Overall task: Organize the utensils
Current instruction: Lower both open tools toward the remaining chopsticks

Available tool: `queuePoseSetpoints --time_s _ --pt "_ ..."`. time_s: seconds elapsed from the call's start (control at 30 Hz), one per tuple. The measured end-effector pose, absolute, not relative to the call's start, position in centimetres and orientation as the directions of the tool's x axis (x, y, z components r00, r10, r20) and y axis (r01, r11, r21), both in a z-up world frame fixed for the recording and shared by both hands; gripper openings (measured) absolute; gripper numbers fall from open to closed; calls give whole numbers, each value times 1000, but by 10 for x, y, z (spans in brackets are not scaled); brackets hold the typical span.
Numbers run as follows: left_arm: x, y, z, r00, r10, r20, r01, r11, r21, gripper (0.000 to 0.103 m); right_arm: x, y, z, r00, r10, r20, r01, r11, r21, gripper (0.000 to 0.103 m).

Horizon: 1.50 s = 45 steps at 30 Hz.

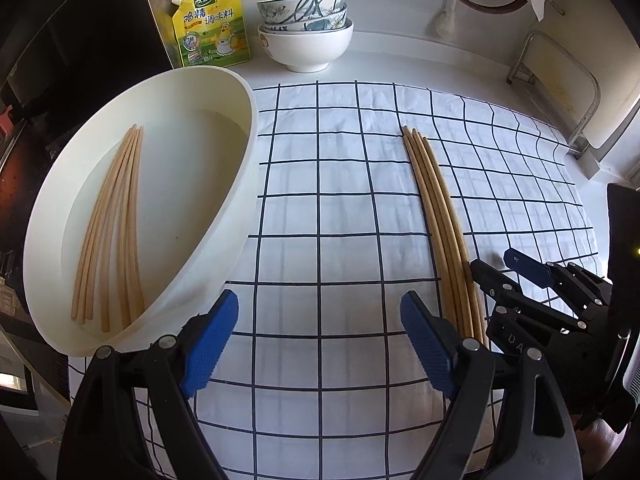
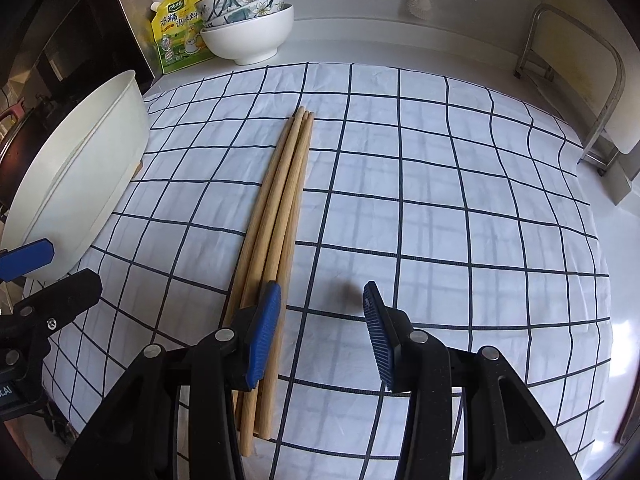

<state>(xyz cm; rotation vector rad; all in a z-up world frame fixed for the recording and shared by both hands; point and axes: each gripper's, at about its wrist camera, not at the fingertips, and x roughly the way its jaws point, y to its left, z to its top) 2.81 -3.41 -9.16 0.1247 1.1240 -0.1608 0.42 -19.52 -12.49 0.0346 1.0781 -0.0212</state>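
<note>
Several wooden chopsticks point(image 1: 438, 216) lie bundled on the checked cloth, also in the right wrist view point(image 2: 280, 208). Several more chopsticks point(image 1: 116, 232) lie inside a white oval basin point(image 1: 248, 184), whose outer wall shows at the left of the right wrist view point(image 2: 80, 176). My left gripper point(image 1: 320, 340) is open and empty over the cloth between basin and bundle. My right gripper point(image 2: 320, 332) is open and empty, its left fingertip beside the bundle's near end; it shows in the left wrist view point(image 1: 504, 268).
A white-and-blue checked cloth point(image 2: 440, 200) covers the counter. Stacked bowls point(image 1: 306, 28) and a yellow seasoning pouch point(image 1: 212, 24) stand at the back. A metal rack point(image 2: 580, 92) is at the right. A dark appliance point(image 1: 80, 40) stands at the left.
</note>
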Motion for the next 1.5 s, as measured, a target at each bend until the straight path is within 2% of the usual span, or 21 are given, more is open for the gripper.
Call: queuePoseSetpoints --time_s 0.27,0.87,1.5 --pt "30 -37 -93 419 -69 -905 192 981 14 82 8 -188 -128 471 -22 -882 21 1000 -14 41" --pt "46 -79 -120 401 -90 -912 225 974 3 82 -10 -242 -127 481 -100 -871 118 992 -48 41" --pt "52 -84 -145 387 -33 -921 213 976 55 83 -7 -244 -121 521 -49 -852 64 998 -19 42"
